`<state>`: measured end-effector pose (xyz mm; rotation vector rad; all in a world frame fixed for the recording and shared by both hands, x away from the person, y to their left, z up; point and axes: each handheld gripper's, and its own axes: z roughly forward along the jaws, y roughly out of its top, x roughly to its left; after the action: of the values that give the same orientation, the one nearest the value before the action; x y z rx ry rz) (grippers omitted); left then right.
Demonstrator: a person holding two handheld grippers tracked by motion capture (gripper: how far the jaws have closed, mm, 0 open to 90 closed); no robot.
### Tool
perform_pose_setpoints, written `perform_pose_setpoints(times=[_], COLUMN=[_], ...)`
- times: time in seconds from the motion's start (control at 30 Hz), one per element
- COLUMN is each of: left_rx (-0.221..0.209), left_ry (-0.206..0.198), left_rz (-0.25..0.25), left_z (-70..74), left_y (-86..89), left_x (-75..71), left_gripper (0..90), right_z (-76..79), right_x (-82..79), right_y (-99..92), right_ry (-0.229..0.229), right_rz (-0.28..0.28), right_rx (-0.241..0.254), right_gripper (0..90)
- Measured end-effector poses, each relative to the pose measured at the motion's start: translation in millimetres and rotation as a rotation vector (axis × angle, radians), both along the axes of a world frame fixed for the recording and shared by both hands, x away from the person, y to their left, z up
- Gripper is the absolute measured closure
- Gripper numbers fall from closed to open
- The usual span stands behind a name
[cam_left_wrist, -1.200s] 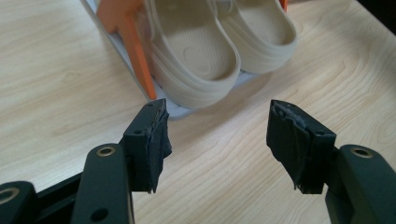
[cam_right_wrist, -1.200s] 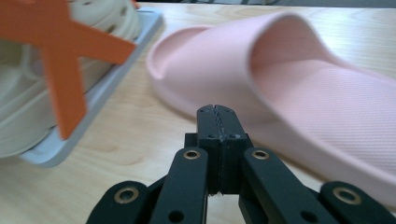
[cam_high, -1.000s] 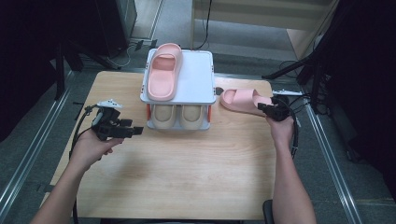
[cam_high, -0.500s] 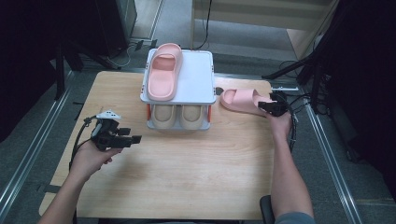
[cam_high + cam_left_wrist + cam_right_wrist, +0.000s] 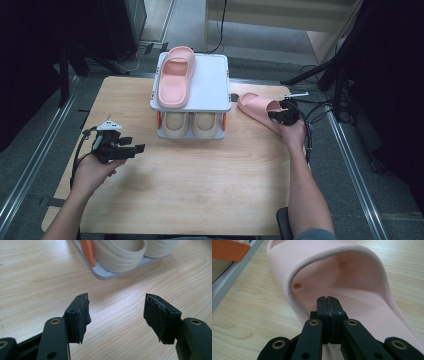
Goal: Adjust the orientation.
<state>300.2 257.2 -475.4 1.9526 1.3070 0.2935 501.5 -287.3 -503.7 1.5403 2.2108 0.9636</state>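
Note:
A pink slipper (image 5: 256,105) lies on the wooden table (image 5: 200,190) just right of a two-tier shoe rack (image 5: 212,85). My right gripper (image 5: 278,116) is at its heel end. In the right gripper view the slipper (image 5: 362,272) spreads under my right gripper (image 5: 328,299), whose pads are pressed together with nothing between them, tips over the footbed and pointing at the strap. A matching pink slipper (image 5: 175,80) rests on the rack's top shelf. My left gripper (image 5: 134,145) is held left of the rack; in its own view my left gripper (image 5: 117,302) stands open over bare wood.
A pair of beige slippers (image 5: 192,124) fills the rack's lower shelf, seen close as beige slippers (image 5: 120,252) beside an orange post (image 5: 88,252). Black cables (image 5: 312,107) trail off the table's right edge. Metal rails run along both sides.
My left gripper has sunk and drawn back toward the near left. My right gripper has slid left, further over the heel of the pink slipper.

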Motion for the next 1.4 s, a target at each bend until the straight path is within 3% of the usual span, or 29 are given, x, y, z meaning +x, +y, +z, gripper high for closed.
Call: perform_pose_setpoints(times=[0.17,0.37,0.53,0.63,0.93,1.4], left_rx=[-0.019,-0.013,-0.009,-0.01,-0.015,-0.037], left_ry=[0.003,0.008,0.015,0.017,0.02,0.034], left_rz=[0.005,0.002,-0.006,-0.008,-0.003,0.006], left_z=[0.0,-0.6,-1.8,-2.8,-2.3,-3.0], left_y=[3.3,4.7,3.9,3.5,8.0,16.6], left_x=[1.4,3.9,6.0,6.9,10.7,33.9], left_gripper=[37.1,37.0,37.0,37.0,37.0,37.2], right_z=[-0.4,-0.4,-0.1,0.2,7.5,23.3], right_x=[-6.7,-11.2,-13.9,-14.1,-19.6,-51.9], right_y=[13.3,32.5,47.6,53.0,47.3,33.9], right_ry=[0.018,0.026,0.028,0.026,0.014,-0.079], right_rz=[0.011,0.045,0.042,0.038,0.035,0.065], right_rx=[0.015,0.045,0.103,0.098,0.114,0.08], right_gripper=[90.0,90.0,90.0,90.0,84.0,65.4])
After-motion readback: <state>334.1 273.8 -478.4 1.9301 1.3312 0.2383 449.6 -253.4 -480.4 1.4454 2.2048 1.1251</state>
